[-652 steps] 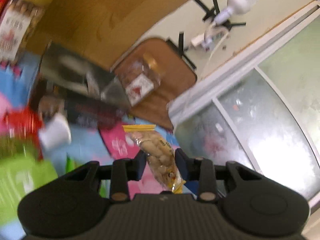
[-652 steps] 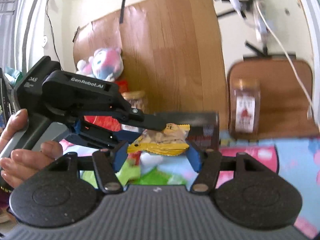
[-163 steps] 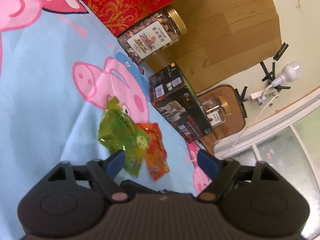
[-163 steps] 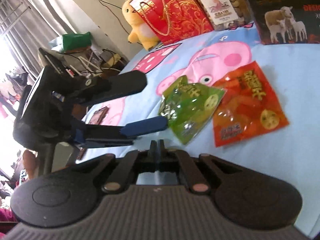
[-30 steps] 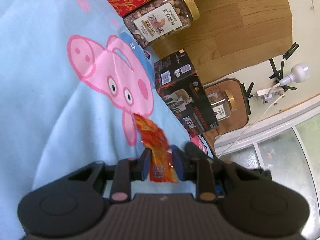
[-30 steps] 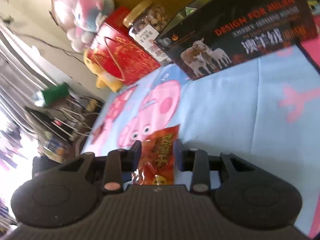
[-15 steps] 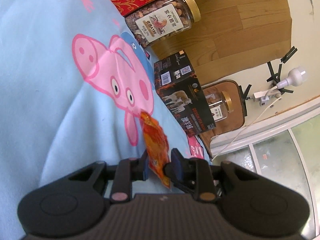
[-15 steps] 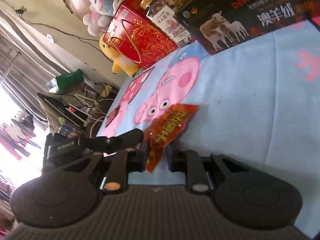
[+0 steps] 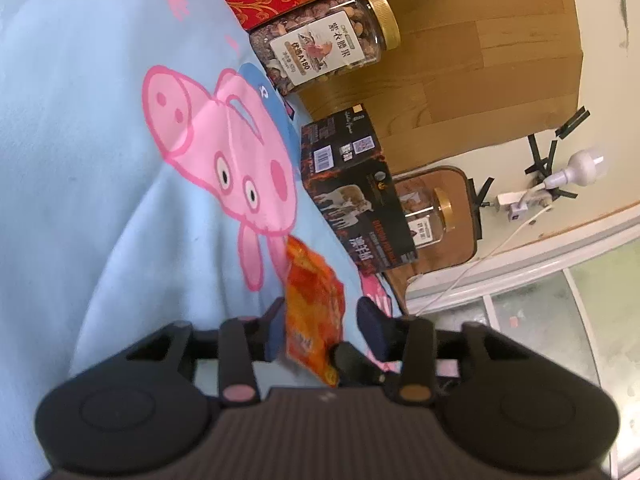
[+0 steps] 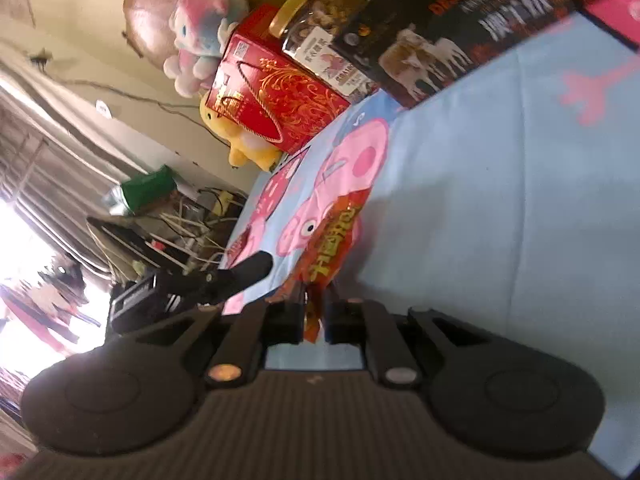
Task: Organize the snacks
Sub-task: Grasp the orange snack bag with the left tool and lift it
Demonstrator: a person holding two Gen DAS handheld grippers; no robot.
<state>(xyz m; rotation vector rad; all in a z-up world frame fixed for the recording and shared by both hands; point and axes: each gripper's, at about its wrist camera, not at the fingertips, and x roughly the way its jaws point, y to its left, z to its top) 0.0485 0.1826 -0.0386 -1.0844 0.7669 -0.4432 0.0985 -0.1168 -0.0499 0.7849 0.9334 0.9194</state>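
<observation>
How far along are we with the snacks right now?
In hand: the orange packet, clamped by the right gripper above the blue sheet. The left gripper is open around its lower end, not pinching. Looks done: nut jar, black box and red box stand in a row along the back. Left: placing this packet; no other loose snack shows.

light blue pig-print cloth (image 9: 80,160), wood panel (image 9: 480,60) against cream wall (image 9: 608,40), taped bulb (image 9: 580,166), frosted glass door (image 9: 580,320), bright curtained window (image 10: 24,248), cluttered shelf (image 10: 168,220)
</observation>
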